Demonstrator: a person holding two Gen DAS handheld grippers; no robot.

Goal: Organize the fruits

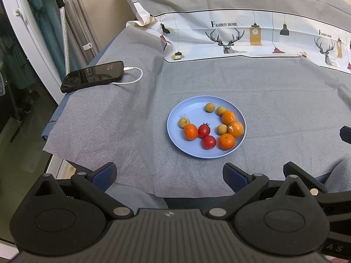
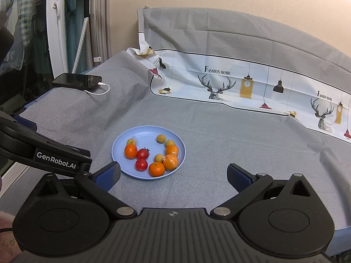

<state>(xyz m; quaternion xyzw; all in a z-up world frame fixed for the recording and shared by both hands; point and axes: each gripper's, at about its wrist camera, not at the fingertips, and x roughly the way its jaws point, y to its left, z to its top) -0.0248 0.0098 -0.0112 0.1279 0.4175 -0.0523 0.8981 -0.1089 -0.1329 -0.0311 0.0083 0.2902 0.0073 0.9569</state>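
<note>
Left wrist view, left gripper (image 1: 170,176) jaws wide, above plate (image 1: 175,118)

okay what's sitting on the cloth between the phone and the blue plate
Nothing. In the left wrist view, only bare grey cloth runs from the phone to the blue plate; the white charging cable loops beside the phone.
</note>
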